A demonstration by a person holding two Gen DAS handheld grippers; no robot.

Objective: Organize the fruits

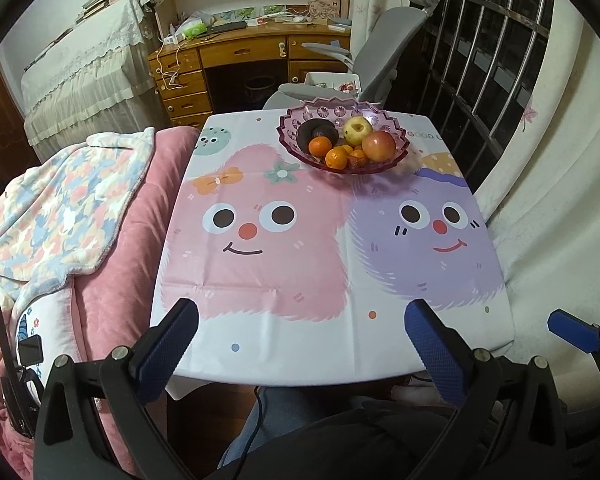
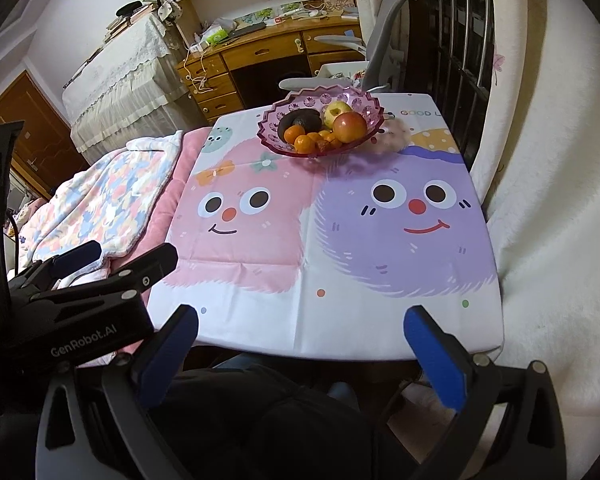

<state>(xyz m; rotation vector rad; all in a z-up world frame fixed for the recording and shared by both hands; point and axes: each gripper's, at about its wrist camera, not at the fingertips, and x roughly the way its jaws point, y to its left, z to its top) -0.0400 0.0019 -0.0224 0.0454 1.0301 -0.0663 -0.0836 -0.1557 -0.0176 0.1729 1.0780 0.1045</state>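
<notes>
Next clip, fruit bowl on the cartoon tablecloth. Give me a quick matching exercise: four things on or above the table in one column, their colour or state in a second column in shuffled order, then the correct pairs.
Column 1
1. bowl
2. apple
3. mandarin
4. left tongs

Column 2
A. orange, at the front of the bowl
B. open, holding nothing, over the table's near edge
C. translucent pink, at the far end of the table
D. red, on the right side of the bowl

Pairs: 1-C, 2-D, 3-A, 4-B
</notes>
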